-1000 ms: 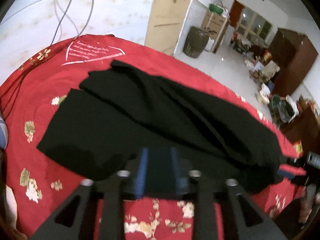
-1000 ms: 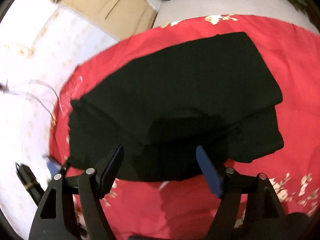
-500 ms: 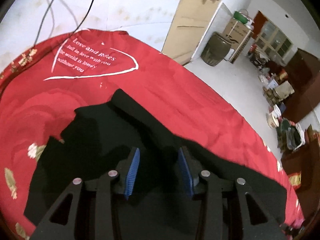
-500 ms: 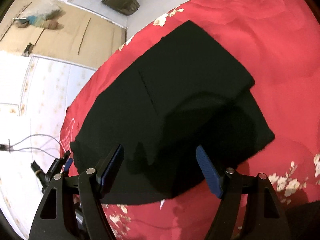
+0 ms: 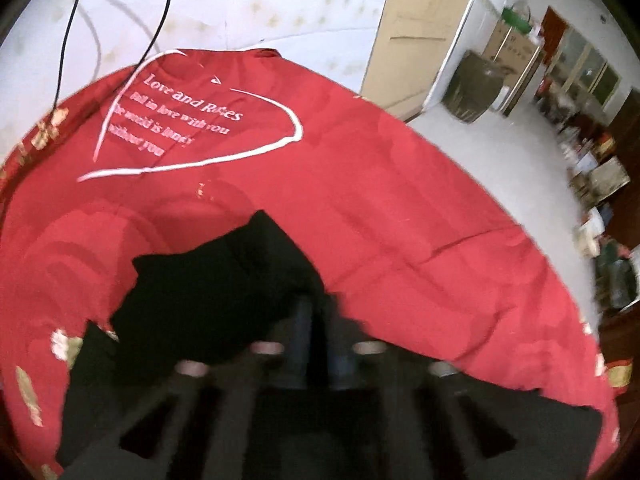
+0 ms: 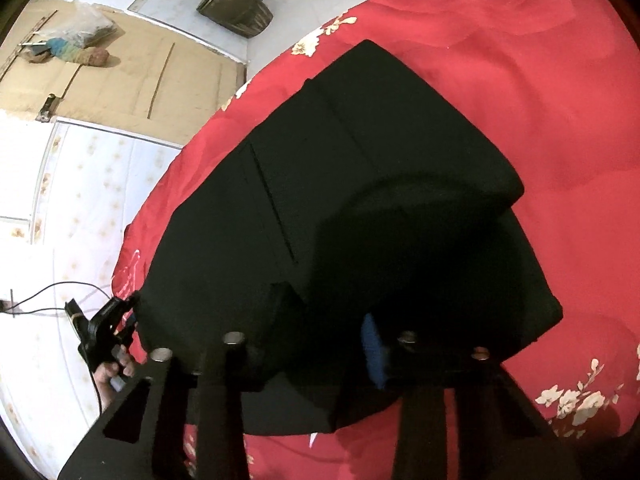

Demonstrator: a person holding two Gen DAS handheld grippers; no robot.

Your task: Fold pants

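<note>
The black pants (image 6: 360, 184) lie partly folded on a red bedspread (image 6: 560, 80). In the left wrist view the pants (image 5: 208, 292) fill the lower frame, with a raised fold just ahead. My left gripper (image 5: 316, 328) is blurred and its fingers look closed on that black fabric. My right gripper (image 6: 324, 332) sits low over the near edge of the pants, its jaws partly closed with black cloth between them. The left gripper (image 6: 116, 320) also shows at the pants' far left end in the right wrist view.
The red bedspread (image 5: 400, 208) carries a white heart with lettering (image 5: 180, 120) at the far side. A white wall with black cables (image 5: 160, 20) is behind. A door (image 5: 420, 32), a dark bin (image 5: 472, 88) and cluttered floor lie at right.
Both grippers have dropped onto the pants. The left jaws went from open to closed on the fabric at the far end. The right jaws have narrowed over the near edge.
</note>
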